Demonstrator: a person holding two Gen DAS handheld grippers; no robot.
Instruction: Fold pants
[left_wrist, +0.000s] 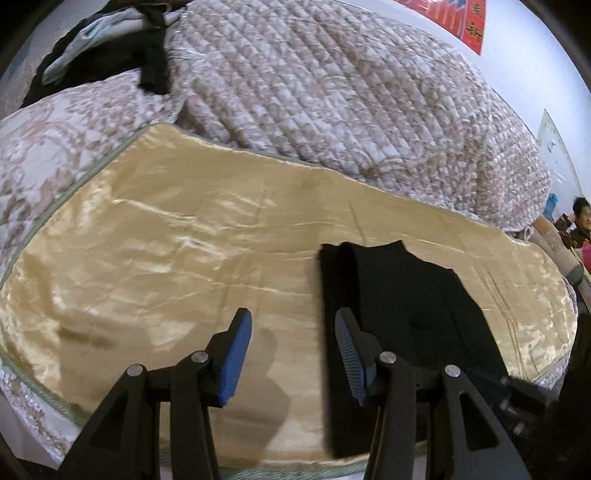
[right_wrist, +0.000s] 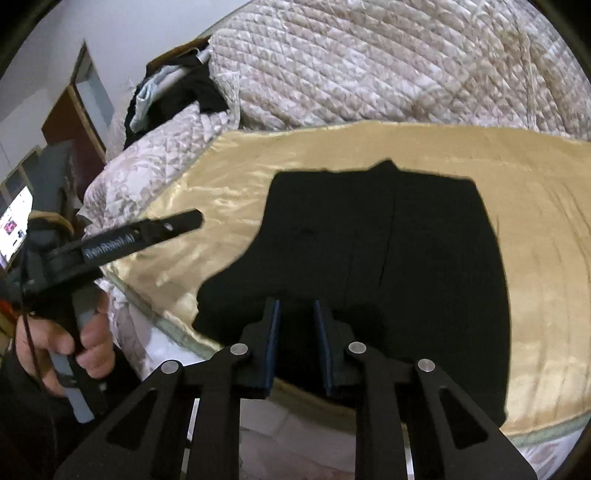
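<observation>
- Right gripper (right_wrist: 295, 332) fills the near edge of its own view, blue pads narrowed to a slim gap with nothing caught between them; it hangs over the near edge of the pants (right_wrist: 388, 251).
- Pants: black, lying flat and folded on a shiny gold sheet (right_wrist: 535, 206), reaching the sheet's near edge.
- Left gripper (left_wrist: 291, 354) stands half open and empty, over bare gold sheet (left_wrist: 166, 258), with the pants (left_wrist: 399, 295) just right of it; its right finger overlaps their left edge in the view, contact unclear.
- From the right wrist view, the left gripper (right_wrist: 184, 221) shows at far left, gripped by a hand (right_wrist: 66, 343).
- Quilted patterned blanket (left_wrist: 332, 92) heaped beyond the sheet.
- Dark clothes (left_wrist: 110, 55) piled at far left of the blanket.
- Person (left_wrist: 580, 221) visible at the far right edge.
</observation>
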